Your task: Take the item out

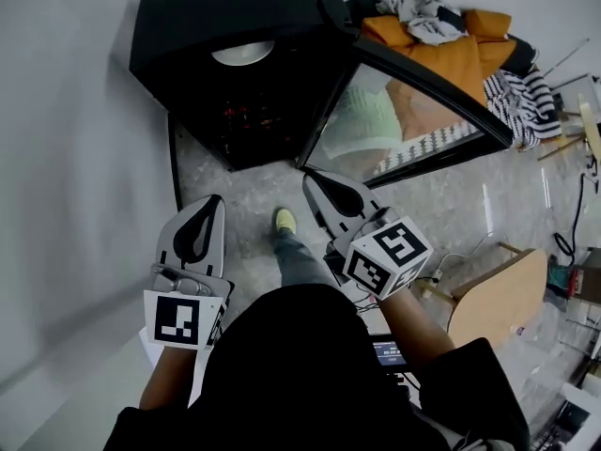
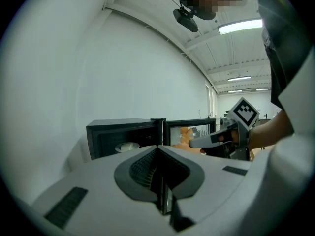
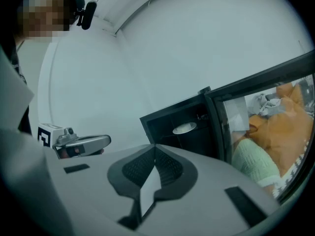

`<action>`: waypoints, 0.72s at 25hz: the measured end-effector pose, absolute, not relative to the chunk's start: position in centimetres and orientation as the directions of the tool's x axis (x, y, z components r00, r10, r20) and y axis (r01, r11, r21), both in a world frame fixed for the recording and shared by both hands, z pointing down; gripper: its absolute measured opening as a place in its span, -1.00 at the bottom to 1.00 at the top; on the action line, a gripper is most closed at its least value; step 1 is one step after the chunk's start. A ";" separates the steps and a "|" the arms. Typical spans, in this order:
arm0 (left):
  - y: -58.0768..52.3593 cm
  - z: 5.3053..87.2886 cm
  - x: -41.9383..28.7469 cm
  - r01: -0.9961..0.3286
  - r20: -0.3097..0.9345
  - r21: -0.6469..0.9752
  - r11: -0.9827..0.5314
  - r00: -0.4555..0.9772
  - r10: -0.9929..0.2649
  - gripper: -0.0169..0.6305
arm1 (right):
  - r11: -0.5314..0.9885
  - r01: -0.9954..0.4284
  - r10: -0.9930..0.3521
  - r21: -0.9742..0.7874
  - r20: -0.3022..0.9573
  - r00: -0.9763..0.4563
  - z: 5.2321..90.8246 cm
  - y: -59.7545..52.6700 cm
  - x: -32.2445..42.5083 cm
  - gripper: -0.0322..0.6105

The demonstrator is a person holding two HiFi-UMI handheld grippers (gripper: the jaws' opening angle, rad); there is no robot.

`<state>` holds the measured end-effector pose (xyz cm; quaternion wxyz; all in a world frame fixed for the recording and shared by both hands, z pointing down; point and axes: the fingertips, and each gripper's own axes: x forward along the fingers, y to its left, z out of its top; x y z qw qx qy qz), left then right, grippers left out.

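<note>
- Because the inside of the black cabinet [image 1: 235, 17] is so dark, little shows there beyond a white dish [image 1: 242, 53] and a few reddish glints at the back.
- From the head view the cabinet's top edge cuts the dish off, so only a pale crescent shows. I cannot tell whether it is a plate or a shallow bowl.
- Both gripper views show the dish [image 2: 127, 146] [image 3: 184, 128] resting on a shelf in the upper part of the cabinet, nearer the top edge than the bottom.
- Behind the glass door [image 1: 413, 111], which stands swung open at the cabinet's right side, pale green and orange shapes show. Whether they are seen through the glass or mirrored in it is unclear.
- The person's dark torso and sleeves hide the floor close below, leaving only a yellow-green shoe [image 1: 285, 220] showing.
- The left gripper [image 1: 216, 198] [image 2: 158, 146] has its jaws pressed together with nothing between them. It points toward the cabinet opening, well apart from the dish.
- The right gripper [image 1: 308, 175] [image 3: 154, 145] also has its jaws together and is empty. Its tip is just in front of the cabinet's lower right corner, beside the door's hinge edge, and apart from the dish.
- An orange garment [image 1: 451, 50] and a striped cloth [image 1: 521, 97] are heaped beyond the door, and a wooden stool [image 1: 498, 294] is partly cut off behind the right arm.
</note>
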<state>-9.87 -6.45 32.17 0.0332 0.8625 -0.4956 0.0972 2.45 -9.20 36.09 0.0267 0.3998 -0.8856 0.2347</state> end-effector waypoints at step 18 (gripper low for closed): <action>-16.5 31.4 -7.3 -0.893 0.203 -0.051 -0.447 0.429 -0.880 -0.92 | 0.556 -0.696 -0.679 -0.455 0.234 -0.696 37.1 -19.3 6.2 -0.89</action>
